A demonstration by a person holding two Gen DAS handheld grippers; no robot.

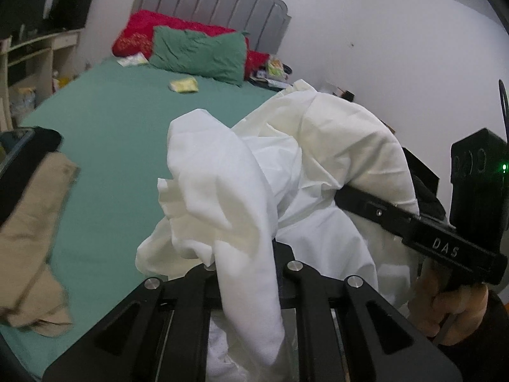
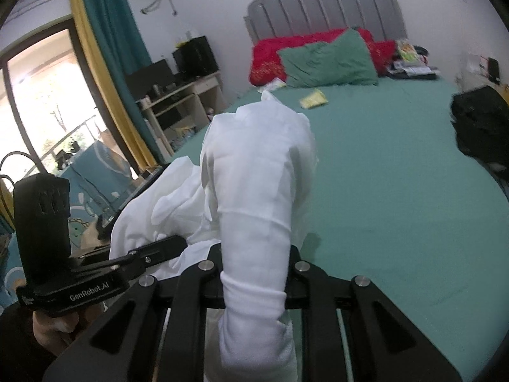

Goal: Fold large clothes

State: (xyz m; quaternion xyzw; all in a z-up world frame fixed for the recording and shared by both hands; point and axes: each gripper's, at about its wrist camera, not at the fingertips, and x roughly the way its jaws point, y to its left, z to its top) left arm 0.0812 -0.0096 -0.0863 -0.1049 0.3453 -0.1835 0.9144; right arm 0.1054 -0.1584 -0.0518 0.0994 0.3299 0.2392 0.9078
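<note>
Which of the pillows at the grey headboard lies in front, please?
The green pillow lies in front, overlapping the red pillow, which sits against the grey headboard.

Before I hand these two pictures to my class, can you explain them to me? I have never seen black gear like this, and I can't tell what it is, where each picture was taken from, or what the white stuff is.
There is no robot here. A person holds a hand-held gripper in each hand, and each carries a wide-angle camera looking along its two fingers. One picture comes from the left gripper, the other from the right gripper. Each view also catches the other tool at its edge.

Both are shut on the same white garment, bunched and lifted above a bed with a green sheet. On the bed lie a green pillow, a red pillow, a small yellow packet and, in the left view, a beige garment.
</note>
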